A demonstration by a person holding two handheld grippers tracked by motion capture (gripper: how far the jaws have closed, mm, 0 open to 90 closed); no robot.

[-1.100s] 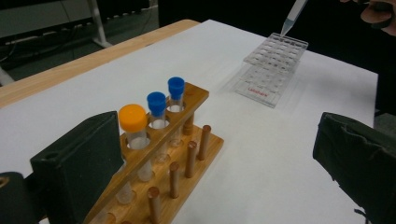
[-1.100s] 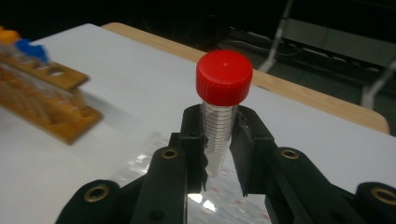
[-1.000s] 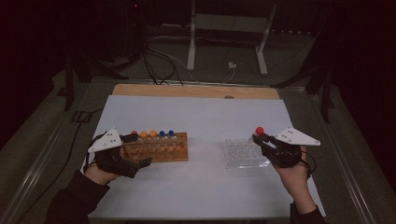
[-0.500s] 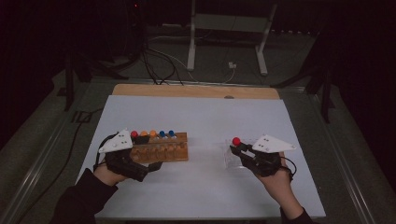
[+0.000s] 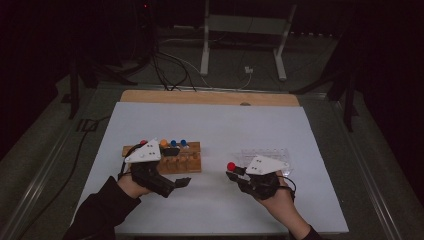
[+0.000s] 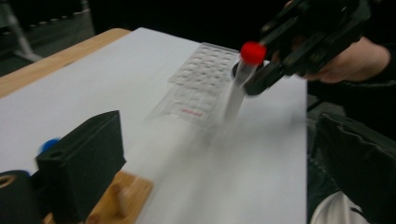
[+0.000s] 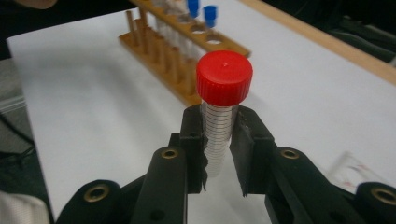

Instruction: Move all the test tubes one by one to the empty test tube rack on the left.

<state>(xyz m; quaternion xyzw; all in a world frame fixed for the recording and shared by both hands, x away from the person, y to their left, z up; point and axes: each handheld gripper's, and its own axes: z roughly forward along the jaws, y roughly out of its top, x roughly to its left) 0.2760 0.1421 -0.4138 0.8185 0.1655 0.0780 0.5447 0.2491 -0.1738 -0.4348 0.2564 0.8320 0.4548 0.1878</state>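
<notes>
Right gripper view shows the red-capped tube [image 7: 220, 116] upright, pinched just under its cap by the right gripper [image 7: 219, 154], whose jaws are closed on it so the tip hangs free, likely for dropping into a hole. It hovers over bare table [image 5: 210, 125], between the clear tray [image 5: 270, 152] and the wooden rack [image 5: 180, 160]. Beside the rack, the left gripper [image 5: 177, 182] carries nothing; whether its jaws are parted I cannot tell

Open tabletop [image 5: 215, 125] is seen between wooden rack [image 5: 187, 162] and clear tray [image 5: 267, 152]; passage at far left is blocked by the rack, at right by the tray.
</notes>
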